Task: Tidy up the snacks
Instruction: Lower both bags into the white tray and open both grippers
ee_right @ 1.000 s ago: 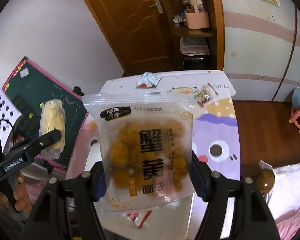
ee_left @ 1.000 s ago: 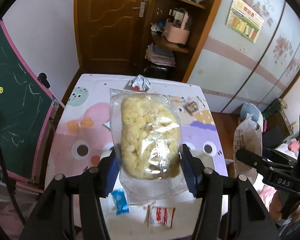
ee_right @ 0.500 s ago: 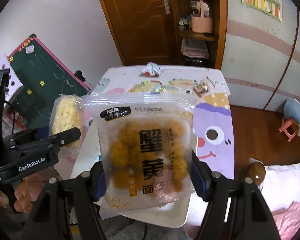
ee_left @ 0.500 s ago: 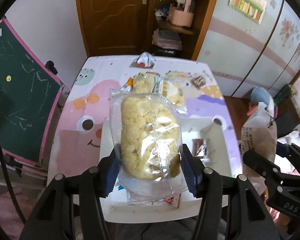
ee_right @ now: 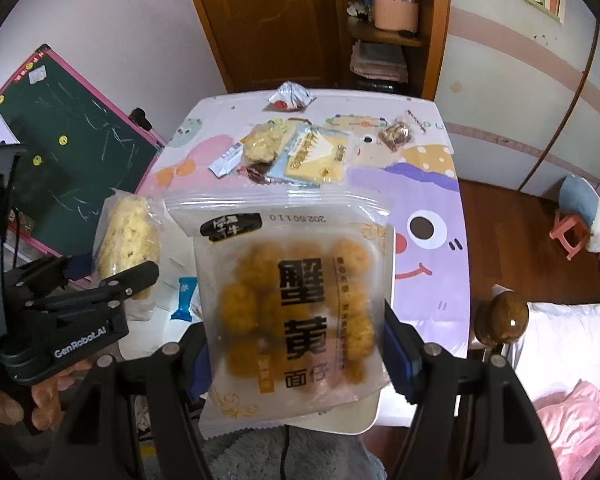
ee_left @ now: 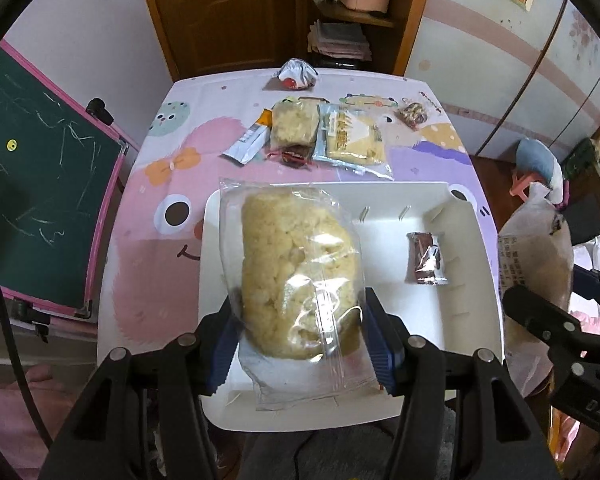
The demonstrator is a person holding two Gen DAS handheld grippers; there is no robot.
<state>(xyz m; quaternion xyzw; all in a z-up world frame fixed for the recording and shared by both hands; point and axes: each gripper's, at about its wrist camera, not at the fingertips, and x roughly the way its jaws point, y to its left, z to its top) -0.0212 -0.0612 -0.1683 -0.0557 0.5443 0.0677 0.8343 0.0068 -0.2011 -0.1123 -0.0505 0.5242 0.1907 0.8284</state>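
The left tongs (ee_left: 300, 332) are clamped part-open on a clear plastic pack of pale yellow puffed-rice cake (ee_left: 296, 276), held above the left half of the white rectangular plastic tray (ee_left: 464, 216). Inside the tray, toward 3 o'clock, lies one small dark brown wrapped bar (ee_left: 425, 258); a small blue wrapped sweet (ee_right: 185, 298) is visible in the right wrist view. The right tongs (ee_right: 296, 354) grip, part-open, a clear printed bag of golden fried balls (ee_right: 296, 300) over the tray's near edge. Beyond the tray, at 12 o'clock on the cartoon-print table (ee_left: 160, 264), a grey-white stick sachet (ee_left: 246, 144), further packs and a silver crumpled wrapper (ee_left: 296, 74) remain unsorted. Assessment: organizing is at an early stage; both held packs and the far group are still outstanding.
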